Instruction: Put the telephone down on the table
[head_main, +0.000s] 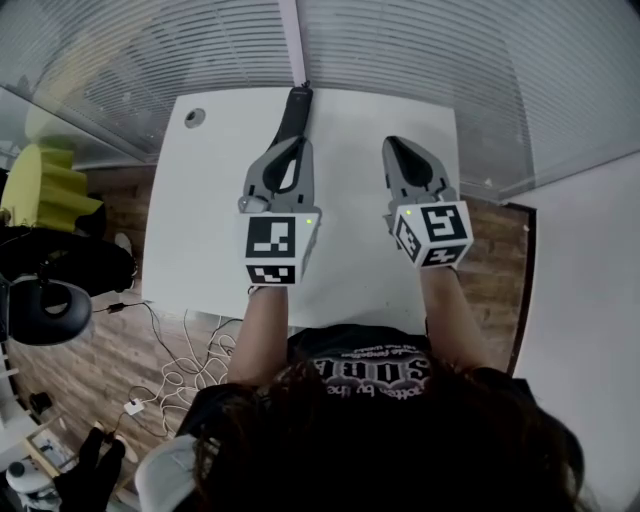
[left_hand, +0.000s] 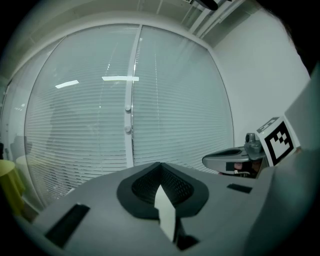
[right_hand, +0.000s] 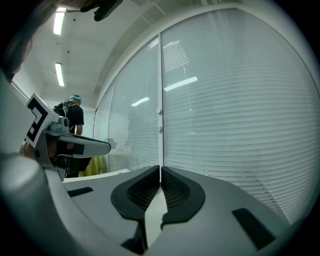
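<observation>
A dark, slim telephone handset (head_main: 295, 110) lies on the white table (head_main: 210, 200) near its far edge, pointing away from me. My left gripper (head_main: 296, 142) hovers just short of its near end. In the left gripper view its jaws (left_hand: 161, 166) are shut with nothing between them, and the handset is hidden below them. My right gripper (head_main: 393, 143) is held level beside the left one, about a hand's width to the right, over bare table. Its jaws (right_hand: 160, 168) are shut and hold nothing. Each gripper view shows the other gripper at its side, the right (left_hand: 235, 160) and the left (right_hand: 75, 145).
A round cable hole (head_main: 194, 117) sits in the table's far left corner. A glass wall with blinds (head_main: 420, 50) rises right behind the table. A yellow chair (head_main: 40, 185), a black chair (head_main: 50, 270) and loose cables (head_main: 190, 365) are on the wooden floor at left. A person (right_hand: 75, 114) stands far off.
</observation>
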